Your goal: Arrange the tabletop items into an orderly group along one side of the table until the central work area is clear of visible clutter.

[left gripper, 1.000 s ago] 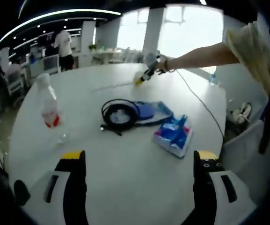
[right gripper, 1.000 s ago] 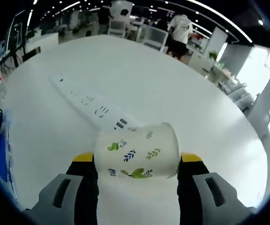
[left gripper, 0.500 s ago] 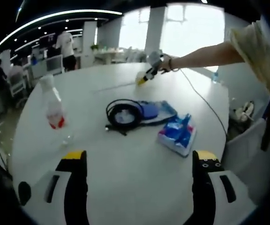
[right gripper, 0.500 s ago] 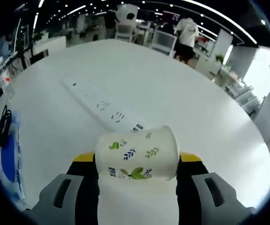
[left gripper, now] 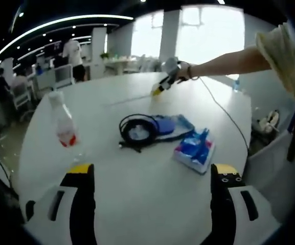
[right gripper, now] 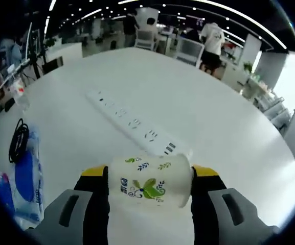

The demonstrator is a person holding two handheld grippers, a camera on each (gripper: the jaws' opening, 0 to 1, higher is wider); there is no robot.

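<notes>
In the right gripper view my right gripper [right gripper: 150, 186] is shut on a white paper cup [right gripper: 150, 179] with green leaf prints, held on its side above the white table [right gripper: 198, 112]. A white power strip [right gripper: 132, 120] lies just beyond the cup. In the left gripper view my left gripper [left gripper: 152, 176] stands open over bare table, holding nothing. Ahead of it lie a coiled black cable [left gripper: 137, 130], a blue-and-clear packet [left gripper: 170, 124] and a blue tissue pack [left gripper: 194, 149]. A clear bottle [left gripper: 63, 120] with a red label stands at the left. The right gripper [left gripper: 162, 84] with the cup shows far back, on an outstretched arm.
The cable [right gripper: 18, 140] and blue packet [right gripper: 25, 173] sit at the left of the right gripper view, with the bottle [right gripper: 17, 91] near the far left edge. A thin wire [left gripper: 224, 109] runs along the table's right side. People, desks and chairs stand beyond the table.
The right gripper has tilted and drawn back with the cup, so more of the power strip and the blue packet show. The left gripper's view has shifted slightly; its jaws stay open.
</notes>
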